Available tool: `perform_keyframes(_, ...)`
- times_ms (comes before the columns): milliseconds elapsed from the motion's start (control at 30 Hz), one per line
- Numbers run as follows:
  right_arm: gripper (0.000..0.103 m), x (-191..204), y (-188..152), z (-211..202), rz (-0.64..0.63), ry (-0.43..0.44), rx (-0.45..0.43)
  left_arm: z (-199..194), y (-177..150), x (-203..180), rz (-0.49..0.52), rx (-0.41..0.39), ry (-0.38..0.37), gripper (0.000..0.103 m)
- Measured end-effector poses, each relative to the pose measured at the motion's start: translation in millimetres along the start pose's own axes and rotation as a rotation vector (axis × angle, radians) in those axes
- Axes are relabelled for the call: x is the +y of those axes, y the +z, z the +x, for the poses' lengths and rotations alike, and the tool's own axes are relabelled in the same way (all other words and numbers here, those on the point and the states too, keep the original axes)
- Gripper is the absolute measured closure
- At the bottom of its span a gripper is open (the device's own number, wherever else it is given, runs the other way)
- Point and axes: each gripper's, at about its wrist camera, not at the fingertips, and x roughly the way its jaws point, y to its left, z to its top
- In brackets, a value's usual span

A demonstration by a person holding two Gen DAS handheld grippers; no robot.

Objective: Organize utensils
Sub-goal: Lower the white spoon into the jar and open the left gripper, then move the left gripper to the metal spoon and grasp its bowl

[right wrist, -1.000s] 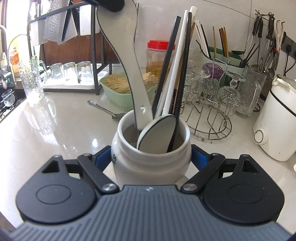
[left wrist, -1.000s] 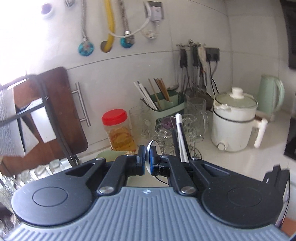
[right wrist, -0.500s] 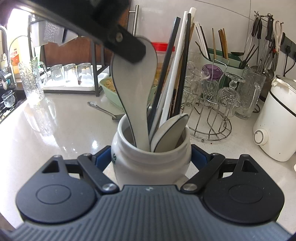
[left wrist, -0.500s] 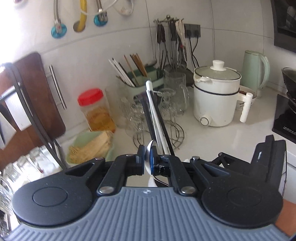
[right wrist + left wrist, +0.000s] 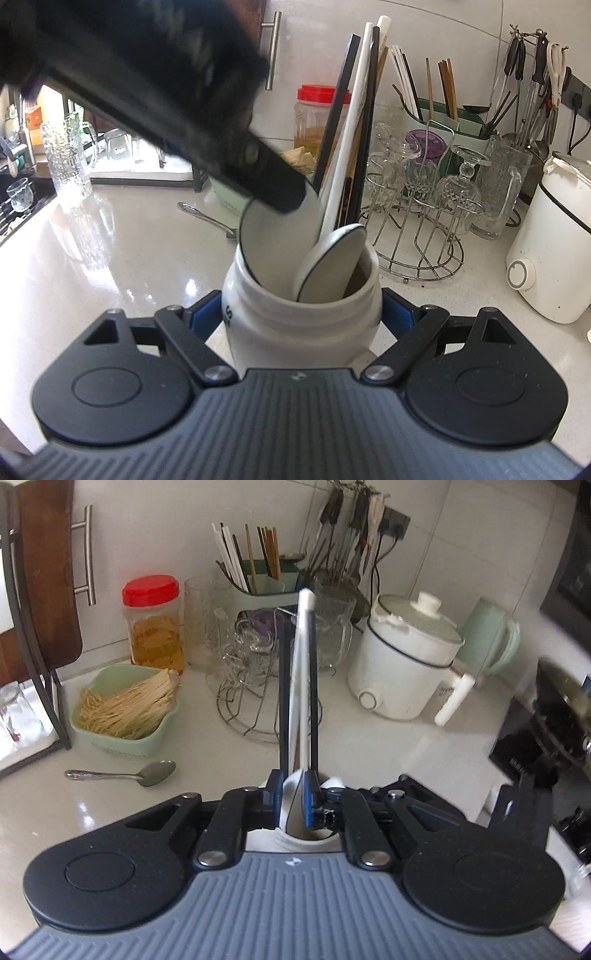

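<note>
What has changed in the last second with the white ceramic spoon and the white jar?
The left gripper lowered the white ceramic spoon with the dark rim until its bowl reached the mouth of the white ceramic jar. Its jaws are now opening, with the spoon between them. Unchanged: the right gripper clamps the jar, and the second white spoon, the chopsticks and the metal spoon on the counter are in place.

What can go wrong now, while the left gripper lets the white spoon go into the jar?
1. The left gripper is opening on the white spoon, whose bowl is only at the jar rim; it may drop hard or tip out.
2. It might knock the chopsticks.
3. The right gripper must hold the jar steady.
</note>
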Motion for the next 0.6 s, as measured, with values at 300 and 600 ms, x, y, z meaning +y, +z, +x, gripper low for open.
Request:
perform_keyframes(300, 0.012, -0.3, 0.2, 0.6, -0.010, 0.006, 0.004, -21.8, -2.3, 21.4, 0.025, -0.045, 0.006, 0.069)
perform_keyframes(600, 0.012, 1.3, 0.1, 0.2, -0.001, -0.004, 0.004, -6.3, -17.5, 68.8, 0.100, 0.023, 0.144, 0.062)
